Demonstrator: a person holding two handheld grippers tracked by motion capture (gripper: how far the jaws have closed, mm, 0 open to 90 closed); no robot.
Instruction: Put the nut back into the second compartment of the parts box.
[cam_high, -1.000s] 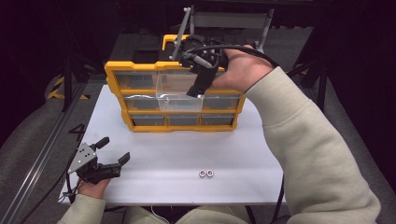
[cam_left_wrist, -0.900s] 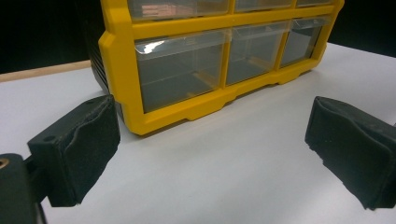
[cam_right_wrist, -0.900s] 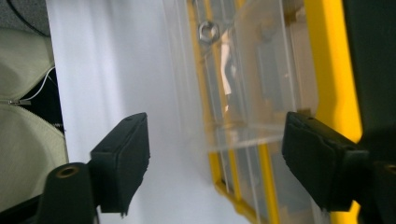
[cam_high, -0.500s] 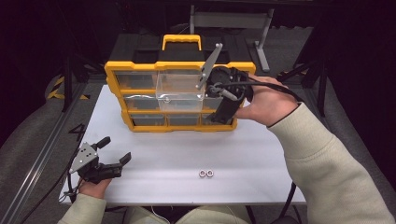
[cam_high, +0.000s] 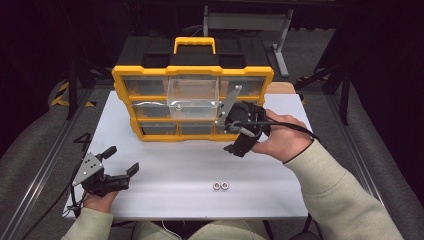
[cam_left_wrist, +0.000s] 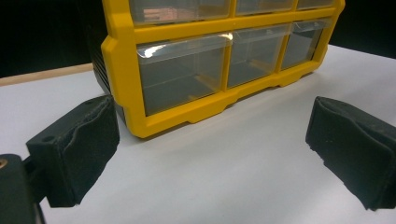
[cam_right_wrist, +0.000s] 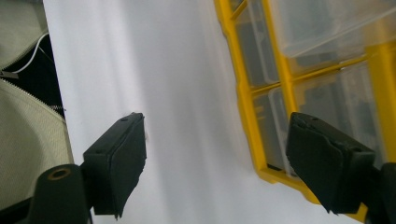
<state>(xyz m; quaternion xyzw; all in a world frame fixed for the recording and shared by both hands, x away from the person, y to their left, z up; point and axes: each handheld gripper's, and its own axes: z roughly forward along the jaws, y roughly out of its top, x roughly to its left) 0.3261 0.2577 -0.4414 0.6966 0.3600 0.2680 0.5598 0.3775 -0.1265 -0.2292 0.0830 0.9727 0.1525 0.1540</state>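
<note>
Small metal part (cam_high: 177, 105) inside pulled-out clear drawer (cam_high: 193, 95)

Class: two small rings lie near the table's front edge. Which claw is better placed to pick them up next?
Probably the right claw: open, empty and angled down toward the rings. The left claw is open too, but farther off and facing away.

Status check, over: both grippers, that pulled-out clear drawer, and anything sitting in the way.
Left gripper open, empty, near table edge. Right gripper open, empty, beside yellow organizer. Clear drawer pulled out, small item inside. Two small rings loose on table.
</note>
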